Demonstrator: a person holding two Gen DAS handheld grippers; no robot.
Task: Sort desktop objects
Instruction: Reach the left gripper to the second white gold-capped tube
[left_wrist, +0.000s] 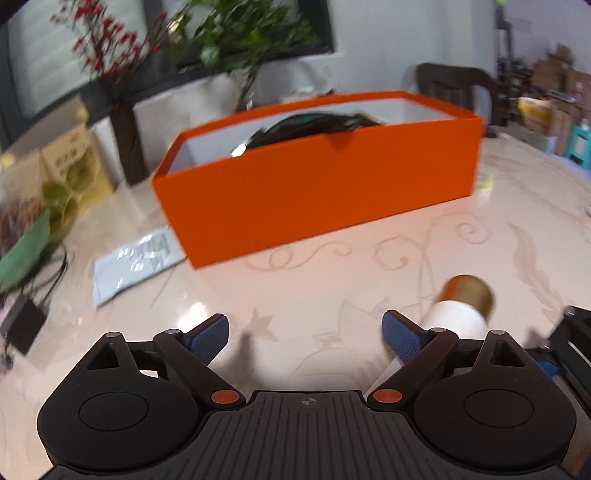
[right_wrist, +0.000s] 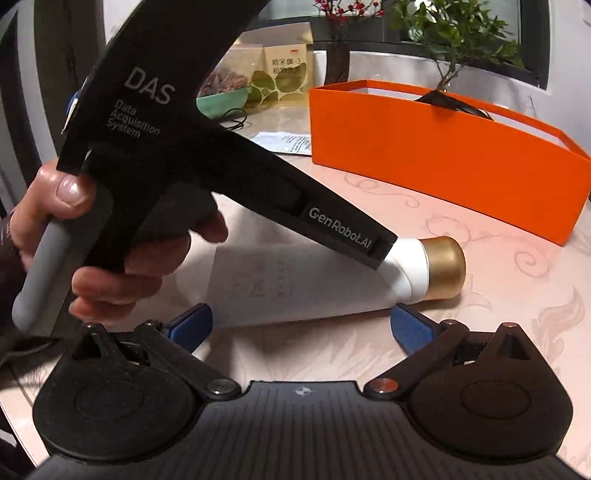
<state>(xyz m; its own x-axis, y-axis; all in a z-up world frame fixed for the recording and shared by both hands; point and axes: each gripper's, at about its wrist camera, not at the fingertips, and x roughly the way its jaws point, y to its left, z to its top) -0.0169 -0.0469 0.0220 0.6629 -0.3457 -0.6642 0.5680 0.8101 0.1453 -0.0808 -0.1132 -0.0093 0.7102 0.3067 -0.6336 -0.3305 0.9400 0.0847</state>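
The white tube with a gold cap lies flat on the pale patterned table, in front of the orange box and apart from it. The right gripper stands wide, the tube just beyond its blue fingertips, untouched. Only this view shows a hand holding the left gripper's handle across the tube. The left wrist view shows the left gripper wide and empty, the tube beside its fingertip, dark items inside the box, and a foil packet beside it.

Two fisheye wrist cameras look steeply down, close over a pale patterned tabletop; both views share the open orange cardboard box.
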